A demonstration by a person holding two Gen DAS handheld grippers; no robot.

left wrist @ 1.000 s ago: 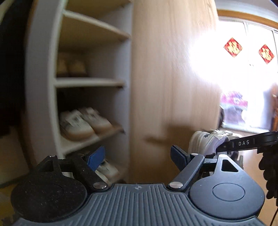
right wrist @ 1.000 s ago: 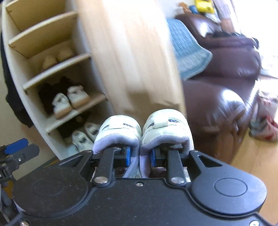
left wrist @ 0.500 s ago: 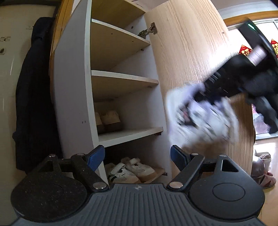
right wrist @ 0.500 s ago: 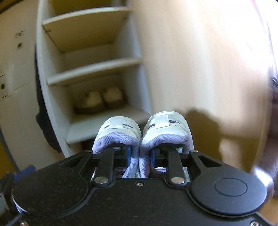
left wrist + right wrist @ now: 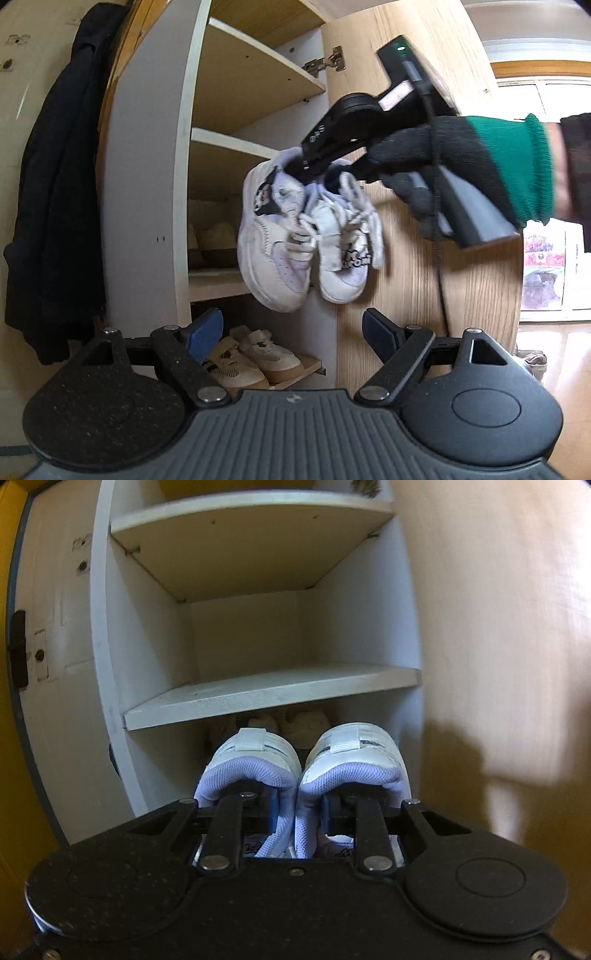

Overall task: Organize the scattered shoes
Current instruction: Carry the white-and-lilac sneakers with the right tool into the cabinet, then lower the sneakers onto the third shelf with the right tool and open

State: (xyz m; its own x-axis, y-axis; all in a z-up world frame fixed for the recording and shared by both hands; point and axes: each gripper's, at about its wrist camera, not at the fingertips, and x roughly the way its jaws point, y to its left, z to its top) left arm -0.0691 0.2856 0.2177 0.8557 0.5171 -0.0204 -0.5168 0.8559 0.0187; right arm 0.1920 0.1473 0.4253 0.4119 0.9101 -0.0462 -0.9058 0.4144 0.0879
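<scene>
My right gripper (image 5: 298,806) is shut on the inner heel collars of a pair of white and lilac sneakers (image 5: 303,760), one finger inside each shoe. In the left wrist view the pair (image 5: 303,236) hangs toes down from the right gripper (image 5: 314,168), in front of the open shoe cabinet (image 5: 147,192). The pair is level with the bare white shelf (image 5: 266,694) and just in front of it. My left gripper (image 5: 291,330) is open and empty, below the hanging pair.
The wooden cabinet door (image 5: 424,258) stands open to the right. Beige shoes (image 5: 214,240) sit on the shelf below, and a beige pair (image 5: 255,360) on the one under that. A dark coat (image 5: 48,206) hangs left of the cabinet. A bright window (image 5: 546,221) is far right.
My right gripper has lifted the sneaker pair from low near the floor up to the bare shelf's height and toward the cabinet. The left gripper has tilted upward and stays open.
</scene>
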